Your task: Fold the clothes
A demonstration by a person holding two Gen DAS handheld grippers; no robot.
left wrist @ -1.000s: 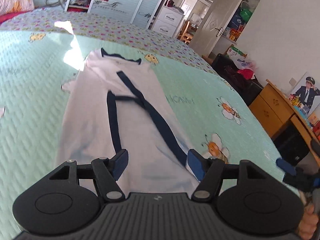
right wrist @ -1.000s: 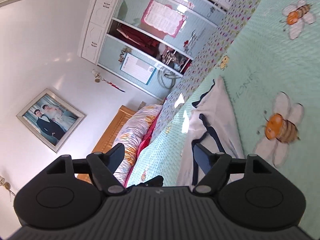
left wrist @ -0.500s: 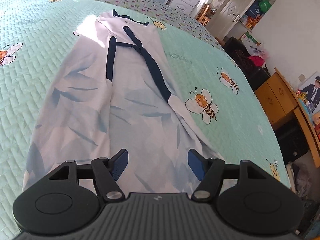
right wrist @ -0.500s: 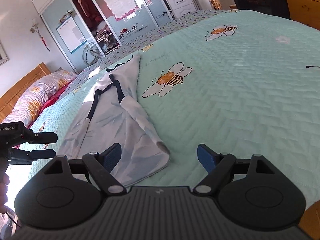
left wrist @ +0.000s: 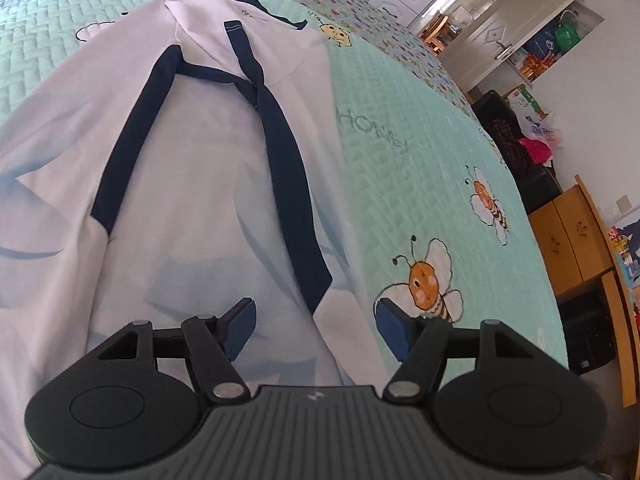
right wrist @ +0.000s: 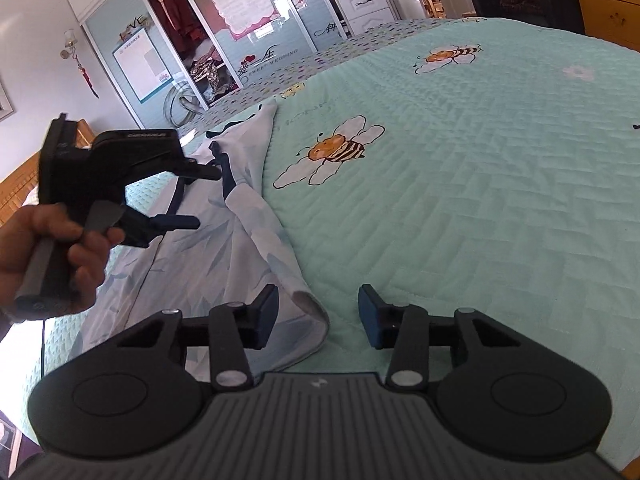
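Two grippers work a pale dress [right wrist: 224,264] lying flat on the bed [right wrist: 460,200]: right gripper [right wrist: 316,312] closing around its near hem corner, left gripper [left wrist: 314,322] spread above it; pinch both layers squarely.

Sunlit bedroom: bed [right wrist: 480,184] with bee-print quilt, mirrored wardrobe [right wrist: 224,28], white drawers [right wrist: 366,0], open door [left wrist: 496,40], wooden cabinet [left wrist: 572,240], white walls.

The dress [left wrist: 192,208] is thin, smooth cloth with matt navy bands. The bedspread [right wrist: 460,184] is quilted, ridged fabric. Both grippers look like matt black plastic, their pads [right wrist: 370,316] perhaps rubbery. The cabinet [left wrist: 576,236] is glossy wood.
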